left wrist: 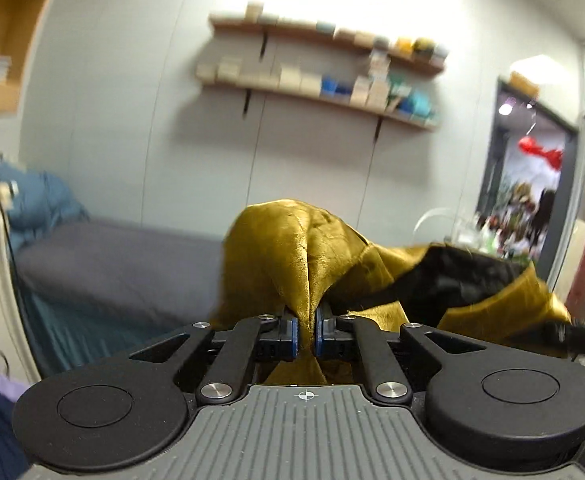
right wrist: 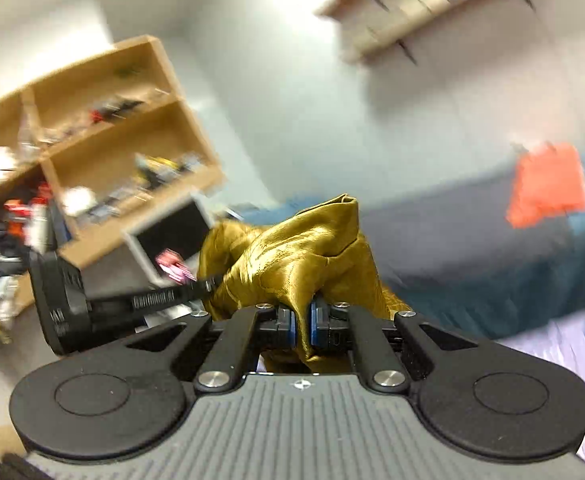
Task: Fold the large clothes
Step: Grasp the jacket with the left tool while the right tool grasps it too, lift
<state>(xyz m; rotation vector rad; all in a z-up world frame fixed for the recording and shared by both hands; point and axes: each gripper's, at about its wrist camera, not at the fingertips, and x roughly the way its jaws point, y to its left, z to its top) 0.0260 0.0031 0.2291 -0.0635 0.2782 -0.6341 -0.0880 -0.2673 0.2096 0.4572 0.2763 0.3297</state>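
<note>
While 1 gold garment (left wrist: 292,248) hangs bunched, 2 hand-held grippers, left (left wrist: 307,334), right (right wrist: 302,330), both clamping it.

Legible text: none in either view.

- Left gripper (right wrist: 212,284), seen side-on at 9 o'clock in the right wrist view: pale raised markings along its black arm and body, too blurred to read.
- Wall shelves (left wrist: 320,64), at 12 o'clock in the left wrist view: rows of boxes, any labels smeared by blur.
- Wooden shelf unit (right wrist: 104,140), at 10 o'clock in the right wrist view: contents blurred, no lettering made out.
- Crosshair mark (left wrist: 305,395), printed on the grey gripper body at 6 o'clock: a symbol only, no characters.
</note>
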